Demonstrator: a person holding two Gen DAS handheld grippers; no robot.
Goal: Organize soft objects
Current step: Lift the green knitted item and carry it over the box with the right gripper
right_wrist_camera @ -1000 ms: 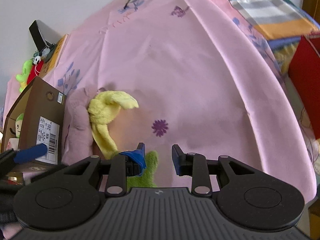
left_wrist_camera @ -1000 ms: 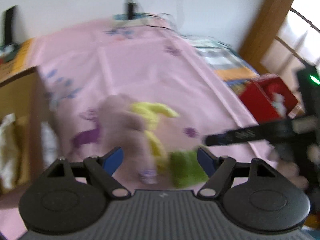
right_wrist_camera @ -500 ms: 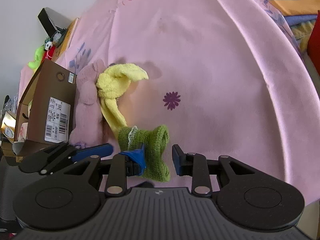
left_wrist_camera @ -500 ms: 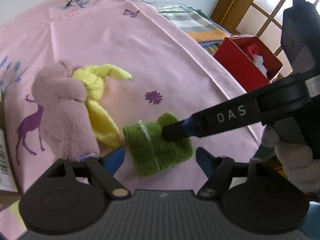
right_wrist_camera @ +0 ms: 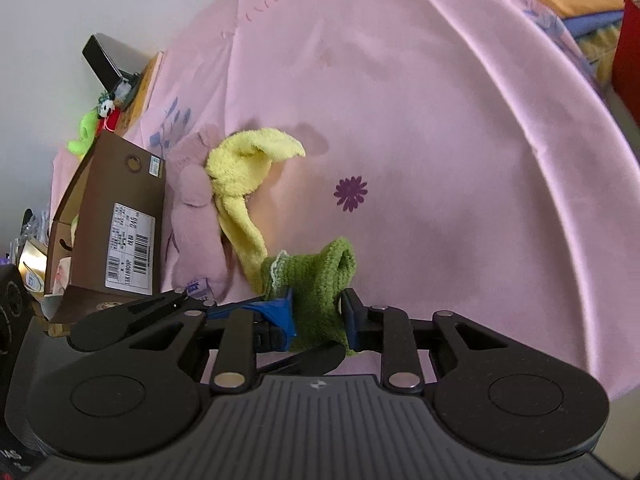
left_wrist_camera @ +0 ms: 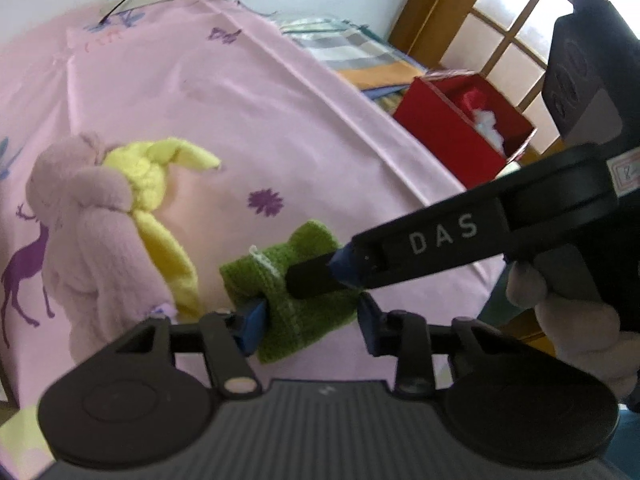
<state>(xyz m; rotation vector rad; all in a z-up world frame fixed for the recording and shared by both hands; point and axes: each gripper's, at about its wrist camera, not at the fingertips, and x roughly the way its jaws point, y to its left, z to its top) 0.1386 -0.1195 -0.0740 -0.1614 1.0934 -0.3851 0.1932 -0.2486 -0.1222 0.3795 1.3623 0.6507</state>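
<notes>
Lower centre of both views, both grippers, left gripper [left_wrist_camera: 310, 316] and right gripper [right_wrist_camera: 318, 316], are closing on the fuzzy green knitted sock [left_wrist_camera: 296, 300]; the knotted yellow fleece cloth [left_wrist_camera: 156, 184] and pink plush towel [left_wrist_camera: 88, 232] lie unsorted on the pink bedsheet [left_wrist_camera: 240, 92]

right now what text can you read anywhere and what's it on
"DAS": white letters on the finger of the black right hand-held gripper.
White barcode label on the brown cardboard box: print too small to read.
Small sticker on the same box: unreadable.
Red-bordered sticker on that gripper: blurred.
</notes>
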